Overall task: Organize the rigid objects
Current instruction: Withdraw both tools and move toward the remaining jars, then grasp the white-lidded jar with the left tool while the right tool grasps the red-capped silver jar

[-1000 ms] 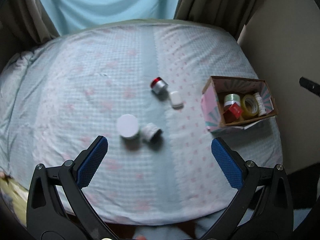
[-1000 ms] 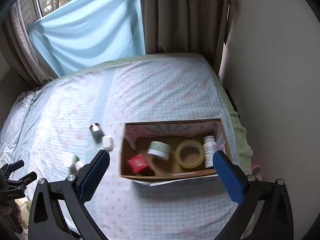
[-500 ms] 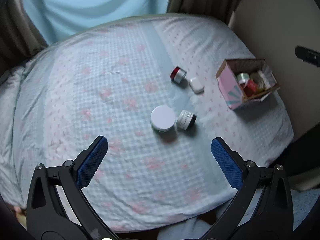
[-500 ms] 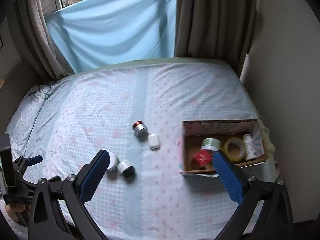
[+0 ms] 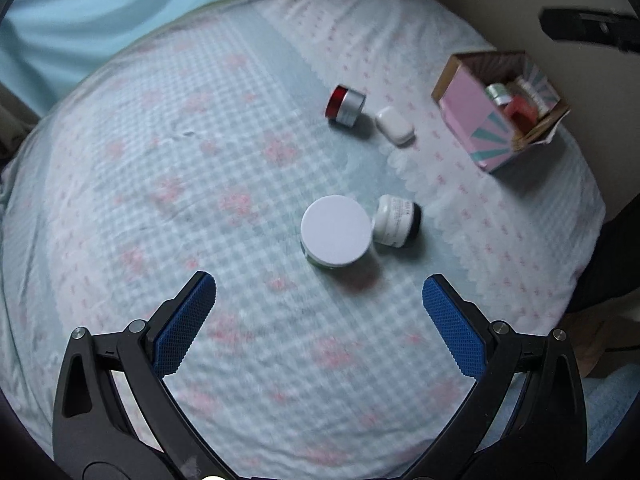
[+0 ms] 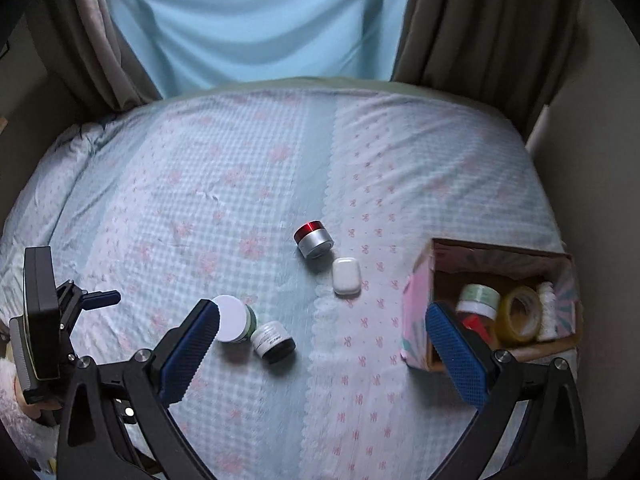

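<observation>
on the bedsheet [image 5: 200, 200] stands a white-lidded jar [image 5: 335, 230], upright.

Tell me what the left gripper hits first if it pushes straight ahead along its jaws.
Most likely the round white-lidded jar, centred ahead of the open left gripper; depth is uncertain.

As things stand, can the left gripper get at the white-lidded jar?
Probably yes: the left gripper is open, empty and pointed at the white-lidded jar, with bare bedsheet between. The black-capped jar alongside may crowd one finger.
</observation>
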A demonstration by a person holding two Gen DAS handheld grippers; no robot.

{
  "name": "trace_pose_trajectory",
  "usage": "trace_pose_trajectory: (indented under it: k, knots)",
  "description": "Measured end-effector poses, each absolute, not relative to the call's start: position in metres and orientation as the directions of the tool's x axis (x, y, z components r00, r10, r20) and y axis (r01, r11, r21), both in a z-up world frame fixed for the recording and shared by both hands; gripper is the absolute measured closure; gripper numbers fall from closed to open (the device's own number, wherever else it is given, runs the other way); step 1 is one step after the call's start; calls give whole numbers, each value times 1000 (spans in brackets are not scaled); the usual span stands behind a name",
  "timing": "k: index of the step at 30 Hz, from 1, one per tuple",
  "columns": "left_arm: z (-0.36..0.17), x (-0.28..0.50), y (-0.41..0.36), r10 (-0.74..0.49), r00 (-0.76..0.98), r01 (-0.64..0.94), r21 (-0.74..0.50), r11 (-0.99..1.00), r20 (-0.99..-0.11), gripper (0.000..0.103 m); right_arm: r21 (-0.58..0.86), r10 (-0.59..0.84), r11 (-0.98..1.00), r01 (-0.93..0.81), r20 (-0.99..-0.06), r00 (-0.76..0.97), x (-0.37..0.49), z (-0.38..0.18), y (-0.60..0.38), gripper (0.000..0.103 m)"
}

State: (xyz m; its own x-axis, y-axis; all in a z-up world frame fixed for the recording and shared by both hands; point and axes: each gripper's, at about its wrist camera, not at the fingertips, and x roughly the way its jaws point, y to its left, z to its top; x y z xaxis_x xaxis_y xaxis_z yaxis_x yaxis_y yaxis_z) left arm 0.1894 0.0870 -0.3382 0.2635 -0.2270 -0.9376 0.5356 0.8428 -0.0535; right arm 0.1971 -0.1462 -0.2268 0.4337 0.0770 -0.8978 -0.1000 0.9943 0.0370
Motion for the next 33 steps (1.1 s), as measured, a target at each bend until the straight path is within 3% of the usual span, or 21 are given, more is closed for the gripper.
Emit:
trace_pose_trajectory:
  k: [10, 20, 24, 29, 33]
  knots:
    - [-427, 227, 58, -176, 149, 604, -51, 795, -973, 0, 12, 81, 973, -229, -953, 293, 290, -325, -147, 1]
    - [-480, 248, 30, -151, 87, 657, -57, 752, -985, 4, 45, 97, 940, -337, -985, 140, 342, -414, -134, 6]
    - [-489, 254, 21, -152, 95, 672, -50, 739, -984, 5, 53, 98, 926, -373, -990, 103, 355, -435, -127, 15]
    - [-495, 260, 8, -163, 110, 706, -39, 707, -980, 11, 46, 87, 906, -420, -993, 80, 365, -452, -115, 17]
    - [-497, 258, -3, -184, 110, 733, -45, 679, -977, 22, 39, 71, 899, -437, -996, 58, 370, -462, -111, 34]
